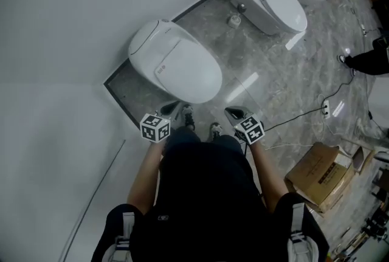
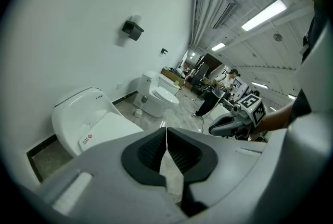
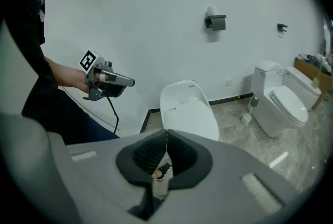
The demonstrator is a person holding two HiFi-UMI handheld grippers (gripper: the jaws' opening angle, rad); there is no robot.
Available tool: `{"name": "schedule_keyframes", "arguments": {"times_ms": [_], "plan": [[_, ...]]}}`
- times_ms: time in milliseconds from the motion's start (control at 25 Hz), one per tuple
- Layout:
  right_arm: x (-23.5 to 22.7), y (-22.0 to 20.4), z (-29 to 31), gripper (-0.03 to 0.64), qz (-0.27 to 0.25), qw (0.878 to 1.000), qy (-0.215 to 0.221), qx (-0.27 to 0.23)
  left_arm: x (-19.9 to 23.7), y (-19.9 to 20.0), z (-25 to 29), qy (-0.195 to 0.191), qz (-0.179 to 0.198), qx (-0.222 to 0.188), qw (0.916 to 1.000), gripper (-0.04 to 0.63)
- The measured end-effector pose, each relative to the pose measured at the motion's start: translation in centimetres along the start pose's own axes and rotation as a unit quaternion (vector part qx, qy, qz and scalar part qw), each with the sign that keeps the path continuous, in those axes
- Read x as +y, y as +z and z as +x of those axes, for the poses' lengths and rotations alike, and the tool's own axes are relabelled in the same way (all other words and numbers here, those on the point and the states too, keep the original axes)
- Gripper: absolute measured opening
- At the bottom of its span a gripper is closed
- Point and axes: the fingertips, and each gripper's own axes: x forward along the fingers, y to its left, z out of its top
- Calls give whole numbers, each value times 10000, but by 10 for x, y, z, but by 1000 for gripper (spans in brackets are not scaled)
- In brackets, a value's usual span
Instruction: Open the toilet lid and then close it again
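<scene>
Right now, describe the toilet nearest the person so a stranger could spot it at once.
Start at the long white wall with toilets lined up along it. The toilet meant is at the near end, just ahead of the person's feet. Unlike its neighbour with a boxy tank, it is a smooth, tankless egg shape, lid shut.

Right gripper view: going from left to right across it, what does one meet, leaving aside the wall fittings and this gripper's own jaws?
left gripper held in a hand → near white oval toilet with closed lid → far white toilet with a tank behind
</scene>
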Motion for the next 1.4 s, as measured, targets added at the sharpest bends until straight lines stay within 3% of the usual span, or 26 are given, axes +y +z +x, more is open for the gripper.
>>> {"name": "schedule_keyframes", "arguments": {"times_ms": [640,1240,1400], "plan": [[5,5,26,5,760,9949,-666,-56,39,18,23,-772,416,496,9949,15],[-23,-20,63,5,1223,9912,-501,104,63,-21,38,-675,183,1098,9915,15],[-45,-41,85,5,1411,9887,-458,211,65,-23,60,-704,417,1260,9886,15]]}}
